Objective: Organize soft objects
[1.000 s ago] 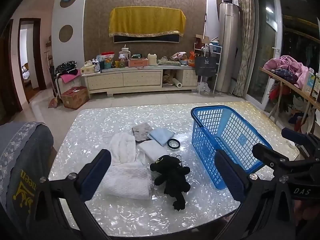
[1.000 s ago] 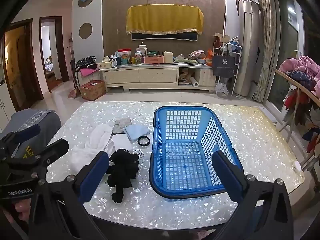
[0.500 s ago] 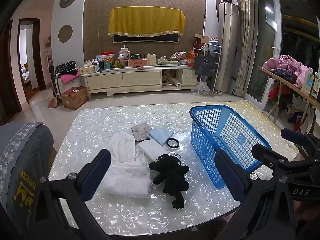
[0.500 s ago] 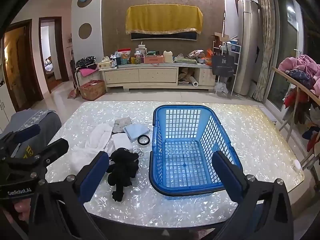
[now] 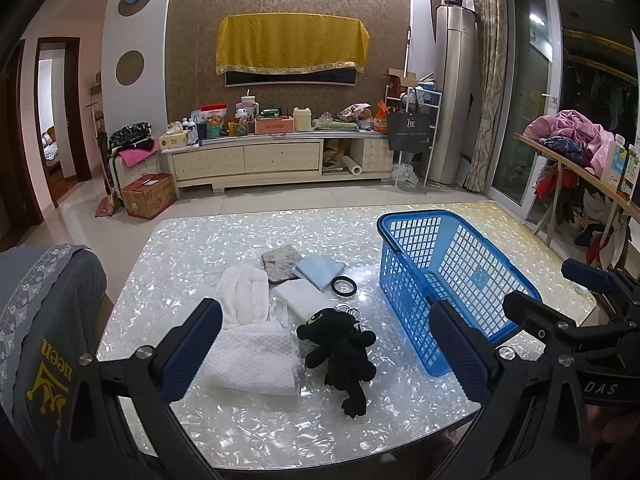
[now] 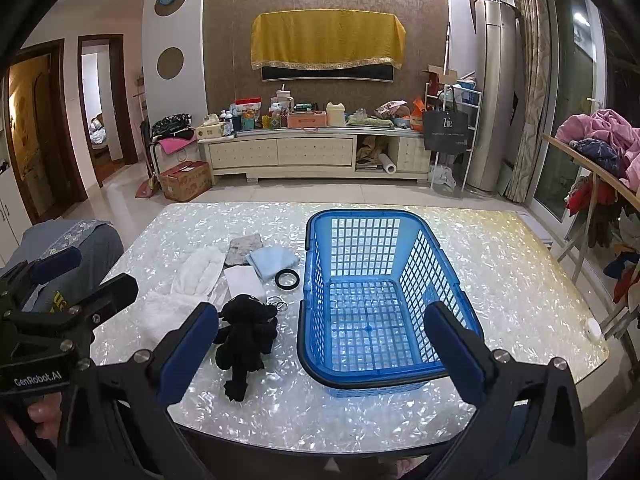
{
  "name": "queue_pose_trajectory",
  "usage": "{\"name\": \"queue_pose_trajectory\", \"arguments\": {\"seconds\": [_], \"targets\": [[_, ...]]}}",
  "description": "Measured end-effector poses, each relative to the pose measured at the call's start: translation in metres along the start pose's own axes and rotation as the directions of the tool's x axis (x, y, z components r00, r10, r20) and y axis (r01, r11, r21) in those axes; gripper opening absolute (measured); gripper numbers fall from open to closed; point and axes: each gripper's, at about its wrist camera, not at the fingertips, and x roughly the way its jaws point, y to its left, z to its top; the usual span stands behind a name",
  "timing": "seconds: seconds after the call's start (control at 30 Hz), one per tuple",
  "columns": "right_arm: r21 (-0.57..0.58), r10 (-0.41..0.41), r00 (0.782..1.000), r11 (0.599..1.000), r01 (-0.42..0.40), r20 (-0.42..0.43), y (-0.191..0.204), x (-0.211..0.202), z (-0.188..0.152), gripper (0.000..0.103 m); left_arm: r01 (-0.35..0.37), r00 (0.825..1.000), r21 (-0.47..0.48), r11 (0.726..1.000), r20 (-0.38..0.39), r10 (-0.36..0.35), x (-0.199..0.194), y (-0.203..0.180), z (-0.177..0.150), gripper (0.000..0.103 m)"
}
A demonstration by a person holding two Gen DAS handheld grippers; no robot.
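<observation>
Change since earlier frame: both views sit marginally nearer the desk; objects lie where they were.
Left gripper (image 5: 326, 354): blue-padded fingers released wide, hovering above the near desk edge, holding nothing.
Right gripper (image 6: 322, 354): blue-padded fingers spread apart, empty, over the near rim of the basket.
Desk (image 5: 240, 236): glossy white mother-of-pearl-patterned top.
Blue plastic lattice basket (image 6: 432, 256): empty, upright, right of the soft items.
Black plush dragon toy (image 5: 344, 350): lying on the desk, just left of the basket, touching the waffle towel's edge.
White waffle-weave towel (image 5: 256, 360): folded, nearest the left fingers.
White fluffy towel (image 5: 244, 294): behind the waffle towel.
Small folded cloths: white (image 5: 302, 298), pale blue (image 5: 318, 270), grey speckled (image 5: 280, 262), clustered together.
Black ring (image 5: 344, 286): beside the pale blue cloth.
</observation>
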Motion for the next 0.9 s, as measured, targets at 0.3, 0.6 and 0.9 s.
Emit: {"name": "queue_pose_trajectory", "arguments": {"seconds": [0.3,0.6,0.9], "targets": [[0.001,-0.002,1.000,1.000,0.002,0.003,0.0001,-0.0010,-0.0010,0.103,0.000,1.000,0.002,1.000,0.002,0.000,-0.0012,-0.0003,0.0013,0.103],[0.004,-0.004,1.000,1.000,0.004,0.001,-0.0012,-0.0025,-0.0013,0.103,0.001,1.000,0.006,1.000,0.003,-0.001,-0.0033,-0.0016,0.0015,0.103],[0.003,-0.004,1.000,1.000,0.004,0.003,-0.0015,-0.0032,-0.0015,0.103,0.000,1.000,0.006,1.000,0.004,0.000,-0.0033,-0.0019,0.0013,0.103]]}}
